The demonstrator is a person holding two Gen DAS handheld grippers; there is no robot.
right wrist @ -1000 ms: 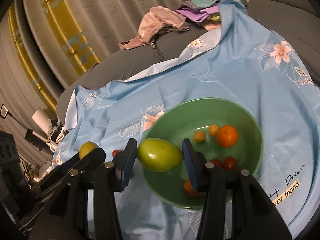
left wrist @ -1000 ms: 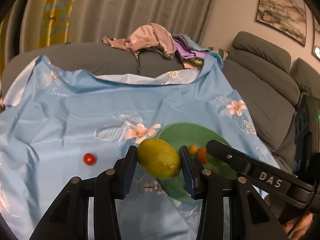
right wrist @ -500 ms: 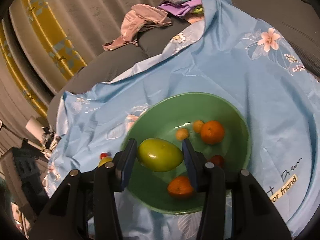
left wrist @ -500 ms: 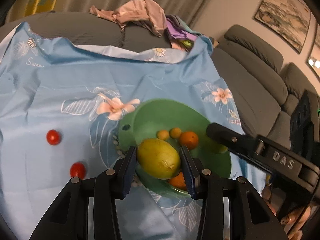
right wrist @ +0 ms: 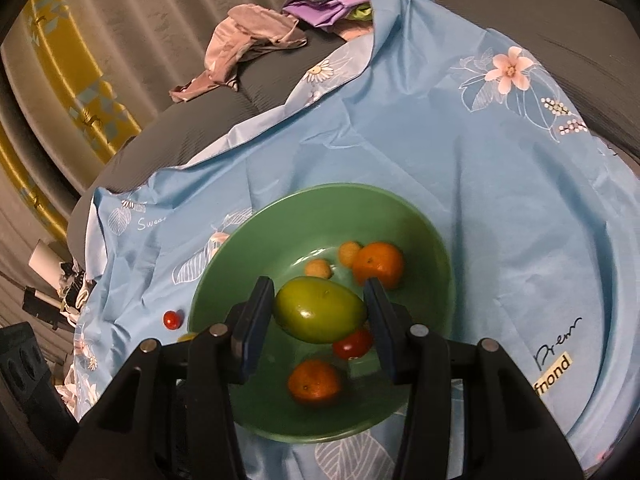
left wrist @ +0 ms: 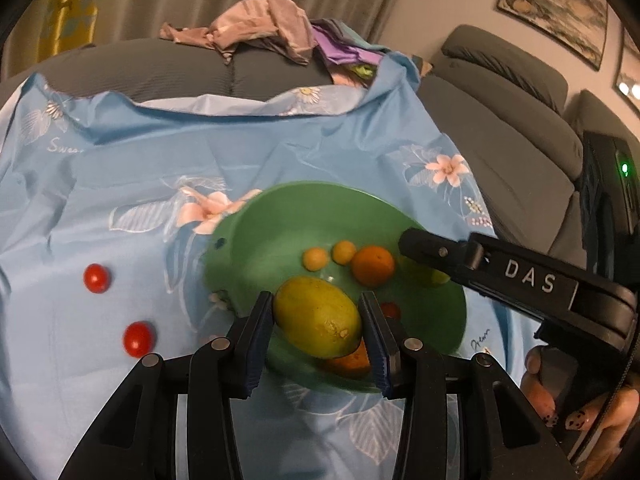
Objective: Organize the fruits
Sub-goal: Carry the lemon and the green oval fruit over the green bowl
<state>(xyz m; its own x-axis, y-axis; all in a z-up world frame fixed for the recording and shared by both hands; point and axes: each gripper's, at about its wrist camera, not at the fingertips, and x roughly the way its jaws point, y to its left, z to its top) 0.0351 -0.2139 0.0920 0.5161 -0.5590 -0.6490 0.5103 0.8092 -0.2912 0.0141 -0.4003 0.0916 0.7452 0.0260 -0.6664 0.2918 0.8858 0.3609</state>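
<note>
Your left gripper (left wrist: 318, 330) clamps the yellow-green lemon (left wrist: 316, 322) across its middle, and your right gripper (right wrist: 320, 312) pinches a green fruit (right wrist: 320, 309), both over the green bowl (right wrist: 436, 240). Firm, smooth, rounded skins: they'll likely roll once freed.

The left gripper (left wrist: 318, 320) is matte black plastic, with two angular fingers faced by ribbed dark-blue pads (left wrist: 258, 344) and silver round screw heads (left wrist: 220, 344) along the linkages. The right gripper (right wrist: 320, 314) has the same build: black arms, blue ribbed pads, silver screws. Seen from the left wrist view, its side bears the white letters "DAS" (left wrist: 530, 276), and a black housing behind it shows a small green light (left wrist: 624, 168). The person's fingers (left wrist: 576, 416) wear pale nail polish with dark spots.
</note>
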